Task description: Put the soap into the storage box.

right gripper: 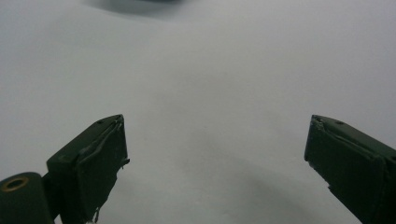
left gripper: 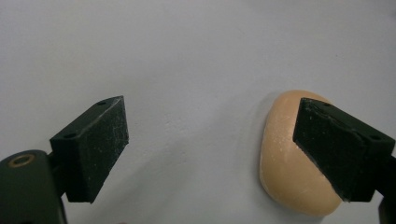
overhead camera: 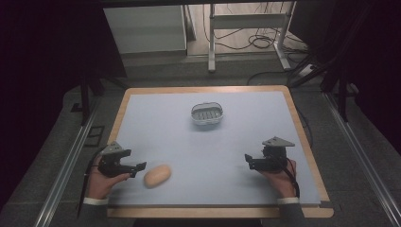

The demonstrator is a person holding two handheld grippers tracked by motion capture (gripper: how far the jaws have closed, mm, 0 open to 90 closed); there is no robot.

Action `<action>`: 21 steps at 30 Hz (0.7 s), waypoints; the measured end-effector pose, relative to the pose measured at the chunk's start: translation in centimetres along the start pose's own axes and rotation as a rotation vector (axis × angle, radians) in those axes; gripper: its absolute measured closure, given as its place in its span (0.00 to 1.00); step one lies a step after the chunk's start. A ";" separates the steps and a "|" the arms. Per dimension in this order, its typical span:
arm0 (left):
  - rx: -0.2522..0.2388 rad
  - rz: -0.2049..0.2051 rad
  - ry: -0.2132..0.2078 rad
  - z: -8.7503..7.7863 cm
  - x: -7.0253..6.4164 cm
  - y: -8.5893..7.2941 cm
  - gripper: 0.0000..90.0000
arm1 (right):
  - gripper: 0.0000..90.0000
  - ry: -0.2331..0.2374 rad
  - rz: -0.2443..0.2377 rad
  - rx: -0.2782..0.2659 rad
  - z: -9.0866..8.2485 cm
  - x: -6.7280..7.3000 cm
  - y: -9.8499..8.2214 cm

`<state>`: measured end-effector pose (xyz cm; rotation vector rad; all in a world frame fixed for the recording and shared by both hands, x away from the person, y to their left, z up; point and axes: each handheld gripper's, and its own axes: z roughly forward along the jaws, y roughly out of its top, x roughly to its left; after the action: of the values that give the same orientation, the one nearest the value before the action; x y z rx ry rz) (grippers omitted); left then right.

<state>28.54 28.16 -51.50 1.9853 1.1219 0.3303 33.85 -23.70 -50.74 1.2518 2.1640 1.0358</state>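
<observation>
Your left gripper [overhead camera: 136,169] sits near the front left corner of the table, held in your left hand [overhead camera: 101,182], with its jaws spread wide and nothing between them. In the left gripper view [left gripper: 210,149] the gap between the two black jaws shows only the pale mat, while the peach-coloured, rounded oval lump [left gripper: 292,163], smooth like a bar of soap, lies on the mat partly behind the right-hand jaw rather than inside the gap. From the high view that same lump [overhead camera: 157,176] rests just beside the tips of your left gripper, on its inner side; whether a jaw touches it cannot be told. Your right gripper [overhead camera: 249,161] is near the front right of the table in your right hand [overhead camera: 281,178], well apart from the lump, and its jaws point toward the middle of the table. In the right gripper view [right gripper: 217,154] its jaws also stand wide apart over bare mat. Farther back, about mid-table, a small oval dish [overhead camera: 206,113] with a ribbed or slotted floor stands on the light blue mat [overhead camera: 208,146], well apart from both grippers. The mat covers a wooden-edged table [overhead camera: 302,137].
</observation>
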 end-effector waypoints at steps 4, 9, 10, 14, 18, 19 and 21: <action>0.004 -0.007 -0.005 0.2 -0.3 0.0 0.13 | 0.08 -0.002 0.006 -0.017 -0.2 -0.5 -0.2; 0.012 -0.022 -0.015 -0.3 -0.6 -0.1 0.14 | 0.09 0.012 0.018 -0.036 0.0 -0.9 -0.4; 0.006 -0.020 -0.016 -0.4 -0.6 -0.1 0.14 | 0.09 0.013 0.016 -0.038 0.0 -0.9 -0.6; 0.011 -0.017 0.013 -0.8 -0.5 0.1 0.15 | 0.09 0.002 0.010 -0.027 -0.1 -0.6 -0.9; -0.021 -0.030 0.003 -1.5 -0.4 0.2 0.15 | 0.09 -0.009 0.008 -0.029 -0.8 0.0 -1.2; -0.021 -0.030 0.003 -1.5 -0.4 0.2 0.15 | 0.09 -0.009 0.008 -0.029 -0.8 0.0 -1.2; -0.017 -0.024 0.007 -1.5 -0.5 0.3 0.15 | 0.10 -0.010 0.007 -0.017 -1.2 -0.3 -1.9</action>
<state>27.62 28.48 -50.24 1.9562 1.1427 0.3334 32.19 -24.95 -51.46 1.2547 2.1409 1.0466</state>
